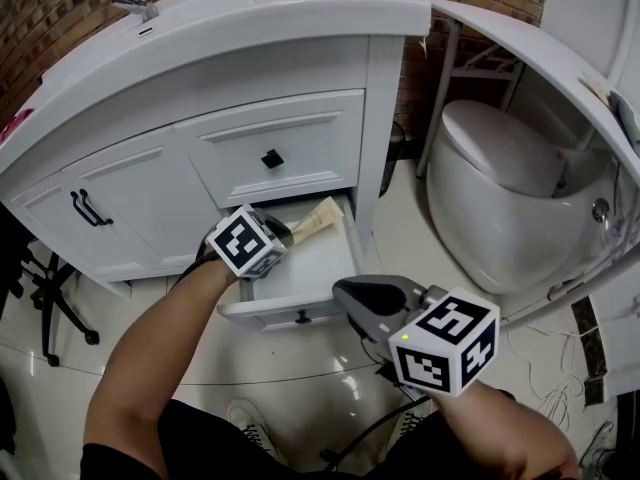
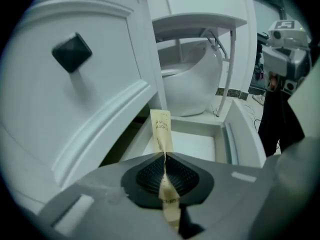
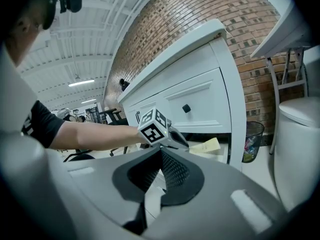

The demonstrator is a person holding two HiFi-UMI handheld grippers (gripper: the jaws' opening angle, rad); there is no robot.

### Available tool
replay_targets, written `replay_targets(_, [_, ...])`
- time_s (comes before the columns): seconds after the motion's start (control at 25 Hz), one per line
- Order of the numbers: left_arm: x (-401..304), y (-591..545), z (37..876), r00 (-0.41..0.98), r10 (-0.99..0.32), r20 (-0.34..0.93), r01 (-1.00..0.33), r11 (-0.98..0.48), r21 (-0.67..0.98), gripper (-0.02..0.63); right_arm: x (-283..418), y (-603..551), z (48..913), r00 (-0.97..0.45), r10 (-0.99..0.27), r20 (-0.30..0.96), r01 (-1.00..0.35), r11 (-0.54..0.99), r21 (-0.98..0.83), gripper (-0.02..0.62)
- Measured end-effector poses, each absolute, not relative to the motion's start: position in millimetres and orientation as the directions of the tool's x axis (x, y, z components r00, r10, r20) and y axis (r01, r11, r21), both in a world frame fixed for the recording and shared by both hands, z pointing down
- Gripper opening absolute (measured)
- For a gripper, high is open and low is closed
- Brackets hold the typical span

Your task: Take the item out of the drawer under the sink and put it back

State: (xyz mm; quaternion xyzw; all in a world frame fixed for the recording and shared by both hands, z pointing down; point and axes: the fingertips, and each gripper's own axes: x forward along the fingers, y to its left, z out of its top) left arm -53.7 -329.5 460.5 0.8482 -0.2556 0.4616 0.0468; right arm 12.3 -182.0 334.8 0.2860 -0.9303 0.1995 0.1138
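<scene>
My right gripper (image 1: 348, 292) hangs nearest, pads pressed together on nothing. Beyond it my left gripper (image 1: 283, 234) pinches the tan packet (image 1: 320, 216) by one end, holding it over the open drawer (image 1: 300, 268) under the sink (image 1: 230, 23). The taking-out looks nearly done. Laying the packet back and letting go remain.

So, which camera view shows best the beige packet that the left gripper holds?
The left gripper view: the beige packet stands in the centre, pinched between the pads of the left gripper, its print visible. The head view shows only its far end past the gripper's cube. The right gripper view shows it small and distant.
</scene>
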Motion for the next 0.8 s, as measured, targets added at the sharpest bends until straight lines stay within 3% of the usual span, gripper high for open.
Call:
replay_targets(0.28, [-68.5, -294.1, 379.4, 0.547, -0.528, 0.650, -0.573, -0.802, -0.169, 0.015, 5.6, -178.6, 328.4, -0.819, -0.486, 0.307, -0.568, 0.764, -0.307, 0.003])
replay_targets(0.52, [-94.1, -241.1, 338.0, 0.614, -0.623, 0.485, -0.708, -0.706, -0.011, 0.015, -2.3, -174.7, 321.4, -0.826, -0.488, 0.282, -0.559, 0.770, -0.308, 0.003])
replay_targets(0.8, [-124.0, -183.2, 299.8, 0.631, -0.684, 0.366, -0.748, -0.661, 0.053, 0.015, -10.3, -162.2, 316.1, -0.840, -0.471, 0.270, -0.539, 0.785, -0.307, 0.003])
